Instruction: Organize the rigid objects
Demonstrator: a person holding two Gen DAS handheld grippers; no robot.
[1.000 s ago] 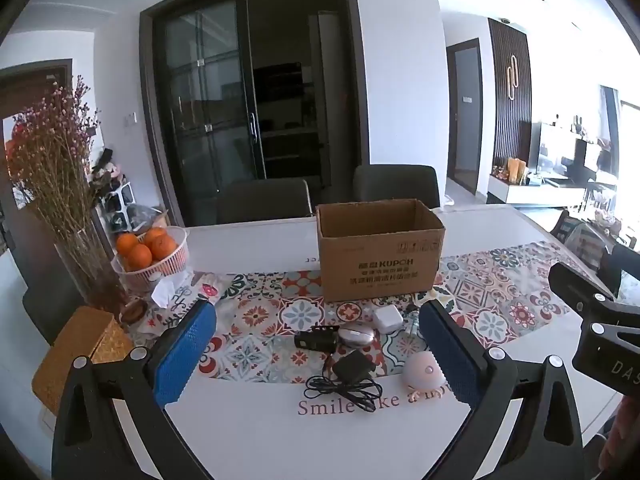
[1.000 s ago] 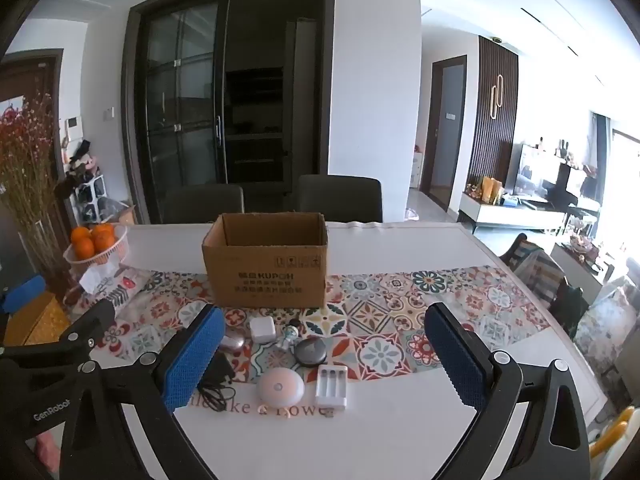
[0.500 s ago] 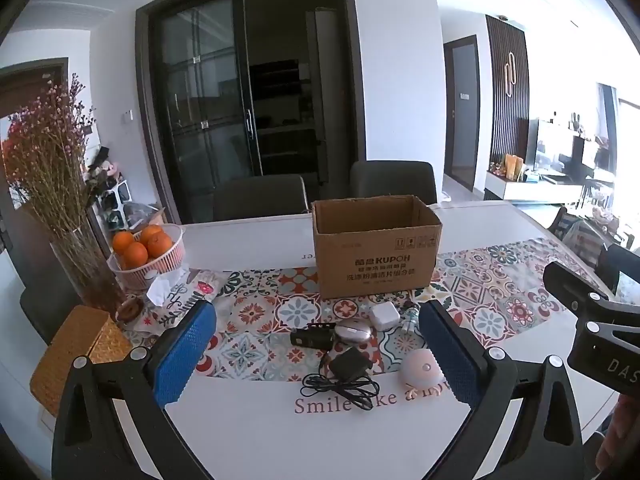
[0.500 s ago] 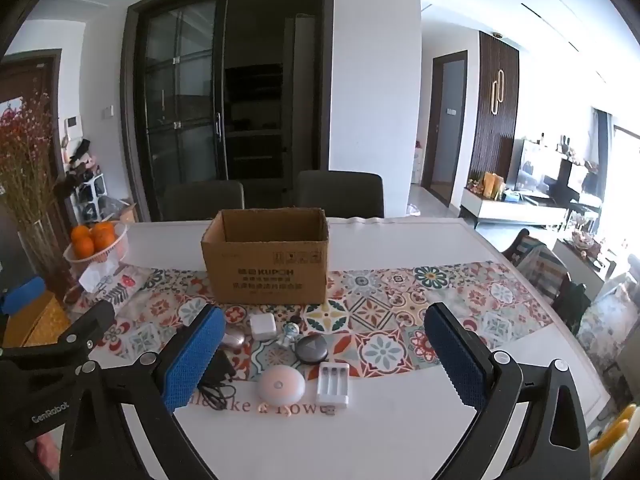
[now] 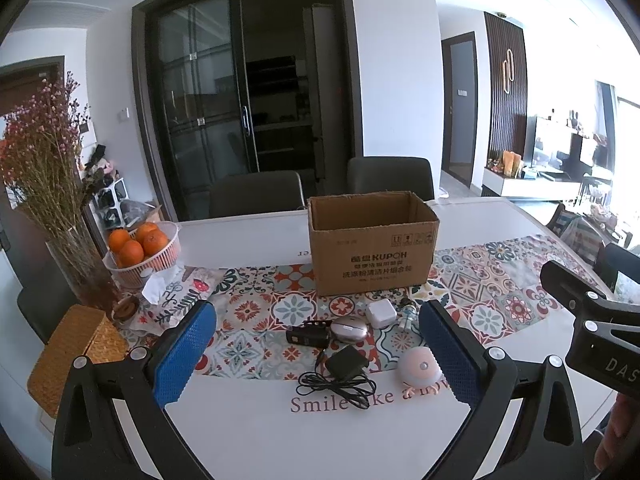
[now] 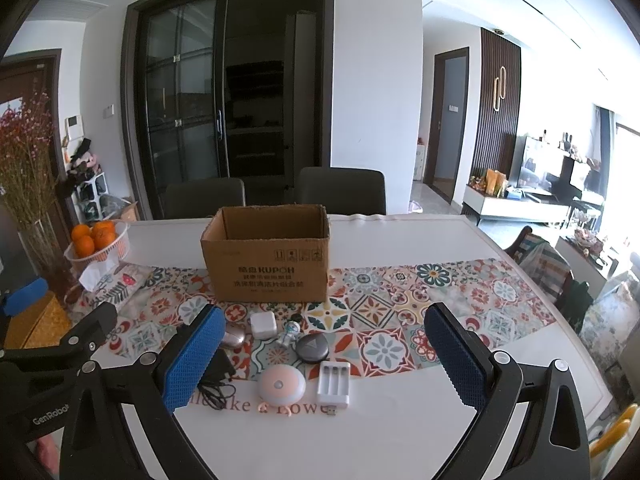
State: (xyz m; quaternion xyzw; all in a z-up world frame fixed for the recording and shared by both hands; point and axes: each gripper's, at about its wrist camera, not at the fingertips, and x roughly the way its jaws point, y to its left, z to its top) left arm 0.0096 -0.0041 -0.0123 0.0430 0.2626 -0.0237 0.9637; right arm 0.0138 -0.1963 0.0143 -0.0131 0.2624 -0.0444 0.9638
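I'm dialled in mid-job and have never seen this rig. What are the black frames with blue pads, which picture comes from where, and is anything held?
Those are two hand-held grippers, no robot arm. Each picture comes from a camera looking along one gripper's fingers: the left gripper and the right gripper. Both are open and empty, above the table. On it stand an open cardboard box and, in front, small items: a white cube charger, a round pink light, a white battery charger and a black adapter with cord.
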